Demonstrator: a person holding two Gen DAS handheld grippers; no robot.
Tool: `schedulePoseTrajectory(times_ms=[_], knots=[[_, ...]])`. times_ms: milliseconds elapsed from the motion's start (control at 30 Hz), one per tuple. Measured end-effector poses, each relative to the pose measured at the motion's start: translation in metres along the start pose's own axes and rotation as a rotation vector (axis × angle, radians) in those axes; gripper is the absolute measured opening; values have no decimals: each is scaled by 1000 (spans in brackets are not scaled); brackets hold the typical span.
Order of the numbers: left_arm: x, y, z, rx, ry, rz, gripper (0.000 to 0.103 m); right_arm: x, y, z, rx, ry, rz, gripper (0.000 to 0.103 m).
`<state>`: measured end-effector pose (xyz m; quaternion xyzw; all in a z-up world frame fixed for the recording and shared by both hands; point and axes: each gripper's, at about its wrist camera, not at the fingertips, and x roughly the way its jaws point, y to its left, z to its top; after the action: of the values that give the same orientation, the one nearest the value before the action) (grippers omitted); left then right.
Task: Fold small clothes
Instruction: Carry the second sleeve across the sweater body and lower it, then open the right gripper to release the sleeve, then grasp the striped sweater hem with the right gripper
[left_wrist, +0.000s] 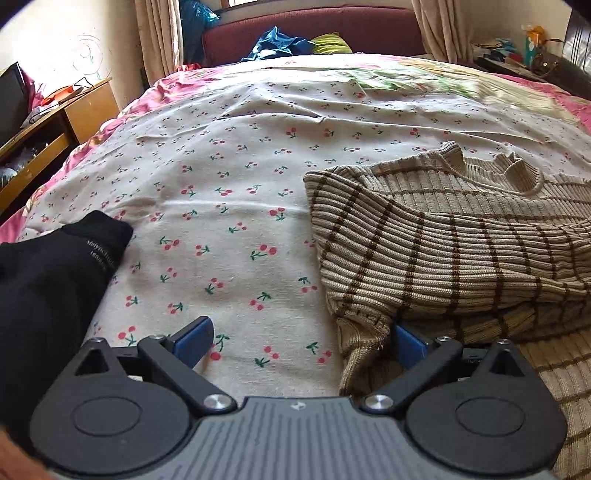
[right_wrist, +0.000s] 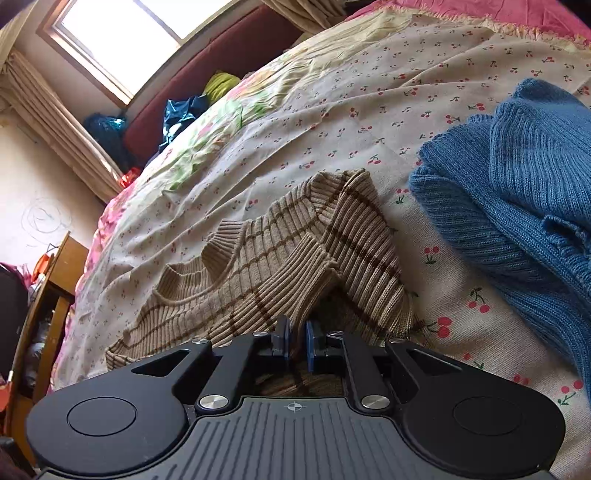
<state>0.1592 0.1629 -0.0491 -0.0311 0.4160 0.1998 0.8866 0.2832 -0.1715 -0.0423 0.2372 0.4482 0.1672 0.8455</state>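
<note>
A beige ribbed sweater with brown stripes lies crumpled on the cherry-print sheet. In the left wrist view it fills the right side. My left gripper hovers at its near left edge, jaws wide open, and a corner of the knit hangs just inside the right finger. In the right wrist view the same sweater shows its collar and a folded-over sleeve cuff. A raised ridge of that sleeve runs straight down into my right gripper, whose blue pads stand a narrow gap apart, pinching the fabric.
A black garment lies at the left of the bed. A blue knitted sweater sits just right of the beige one. A wooden desk stands left of the bed, and a maroon headboard with bundled clothes is at the far end.
</note>
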Motion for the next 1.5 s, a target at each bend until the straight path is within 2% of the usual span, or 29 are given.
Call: schedulePoseTrajectory(times_ms=[167,267,400,467,567,633,733,800,867,1000,1033,1167,1300,1500], knots=[[-5,-14,-8,94,-14,-8,103,5,-3,-2,1,7,-12,12],[-9,-13,-5,88,-26,-24,103,3,-4,-1,11,4,4,12],[-6,-12,-4,100,-19,-6,103,4,-4,-1,6,0,9,12],[-8,-10,-5,91,-21,-15,103,-1,-5,0,29,-23,24,5],[-6,-11,-7,97,-17,-13,103,-15,-7,1,40,-68,37,3],[-1,-12,-10,102,1,-13,103,-14,-10,0,34,-60,22,3],[1,-9,-9,101,19,-21,103,1,-10,-4,0,-14,-60,3],[-3,-5,-9,105,25,-20,103,1,-6,-5,-26,-11,-73,5],[-9,1,-11,115,30,-16,103,-7,-1,-5,-44,-15,-71,12],[-40,14,-25,157,17,-32,103,-44,10,-11,-115,7,-54,13],[-50,17,-29,167,16,-46,103,-55,12,-15,-133,10,-54,16],[-90,25,-50,198,23,-128,103,-107,15,-48,-206,73,-56,20],[-122,29,-68,223,46,-209,103,-151,19,-91,-250,205,-84,21],[-144,33,-90,230,122,-291,103,-177,16,-139,-240,360,-115,28]])
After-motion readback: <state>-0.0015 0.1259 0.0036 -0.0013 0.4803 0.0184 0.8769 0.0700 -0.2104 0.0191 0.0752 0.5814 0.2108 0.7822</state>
